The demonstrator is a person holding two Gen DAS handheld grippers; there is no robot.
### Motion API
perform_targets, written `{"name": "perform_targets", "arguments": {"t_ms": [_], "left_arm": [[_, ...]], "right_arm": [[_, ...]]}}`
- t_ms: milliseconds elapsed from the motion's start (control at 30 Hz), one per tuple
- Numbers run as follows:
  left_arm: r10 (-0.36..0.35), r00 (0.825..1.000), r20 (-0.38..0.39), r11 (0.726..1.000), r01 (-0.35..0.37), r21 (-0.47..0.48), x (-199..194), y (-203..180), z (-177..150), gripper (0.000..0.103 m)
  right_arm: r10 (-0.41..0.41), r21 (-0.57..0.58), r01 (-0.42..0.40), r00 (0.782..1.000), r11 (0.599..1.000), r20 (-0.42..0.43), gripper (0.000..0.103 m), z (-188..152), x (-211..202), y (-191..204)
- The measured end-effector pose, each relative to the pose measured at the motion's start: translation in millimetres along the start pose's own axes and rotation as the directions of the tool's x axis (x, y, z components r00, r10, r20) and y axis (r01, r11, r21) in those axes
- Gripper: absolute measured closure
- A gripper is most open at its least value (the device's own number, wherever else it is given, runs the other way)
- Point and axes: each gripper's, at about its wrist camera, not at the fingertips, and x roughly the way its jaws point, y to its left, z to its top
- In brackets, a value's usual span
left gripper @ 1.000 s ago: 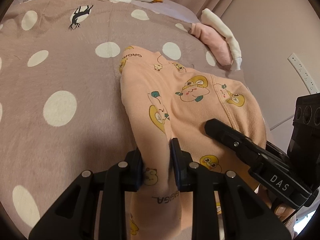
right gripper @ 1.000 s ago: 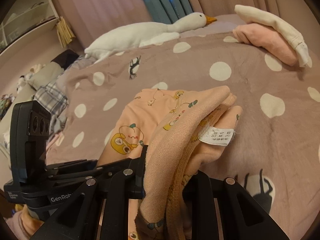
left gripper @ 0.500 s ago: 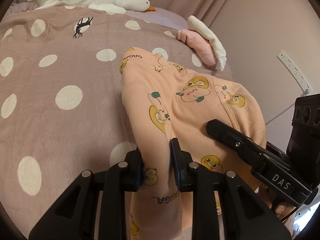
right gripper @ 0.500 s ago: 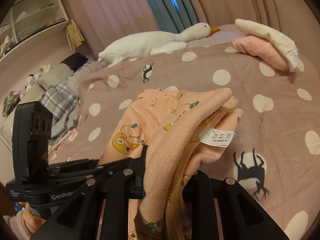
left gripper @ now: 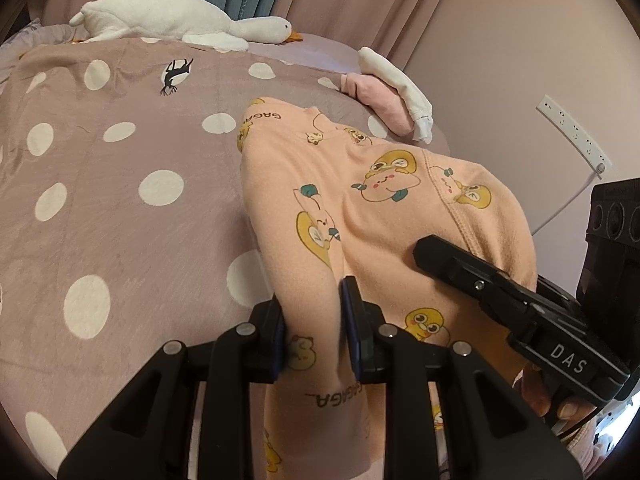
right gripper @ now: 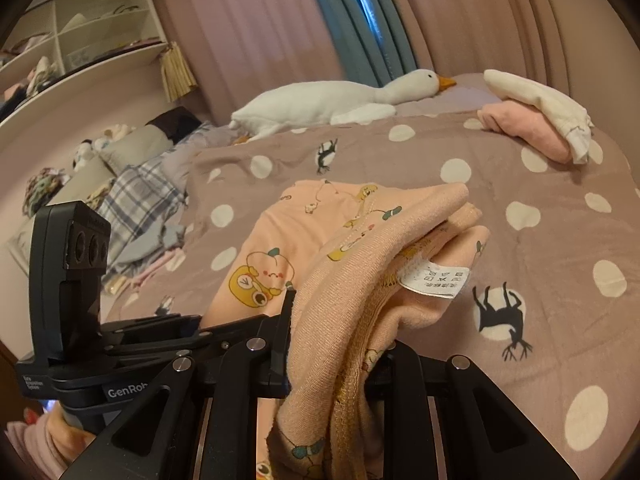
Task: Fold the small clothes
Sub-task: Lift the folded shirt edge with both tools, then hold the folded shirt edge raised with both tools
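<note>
Short of the plush goose (left gripper: 180, 26), on the dotted bed (left gripper: 100, 184), the peach garment (left gripper: 360, 200) hangs between the left gripper (left gripper: 314, 330) and right gripper (right gripper: 332, 344), both fingers clenched on its cloth (fold unfinished); two folded pieces (right gripper: 536, 120) lie just right of the goose.

Both tongs, left (left gripper: 313, 322) and right (right gripper: 334, 354), seem to have drawn the peach garment (left gripper: 360, 208) up and back over the bedspread (left gripper: 120, 200).

Black left tool (left gripper: 314, 326), silver screws; black right tool (right gripper: 332, 354), "DAS" marking.
</note>
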Motion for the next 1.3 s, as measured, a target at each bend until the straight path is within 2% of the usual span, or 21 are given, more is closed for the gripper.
{"name": "perform_targets", "arguments": {"t_ms": [700,1300], "left_arm": [[0.086,0.996,0.019,0.996,-0.086,-0.016,-34.3,22.4,-38.9,0.078],[0.111,0.993,0.035,0.993,-0.110,-0.038,-38.1,36.3,-34.6,0.078]], "right_arm": [[0.061,-0.057,-0.064,0.997,0.996,-0.049,0.080,-24.1,8.1,45.9],[0.087,-0.074,-0.091,0.994,0.993,-0.059,0.080,-21.9,20.1,57.7]]}}
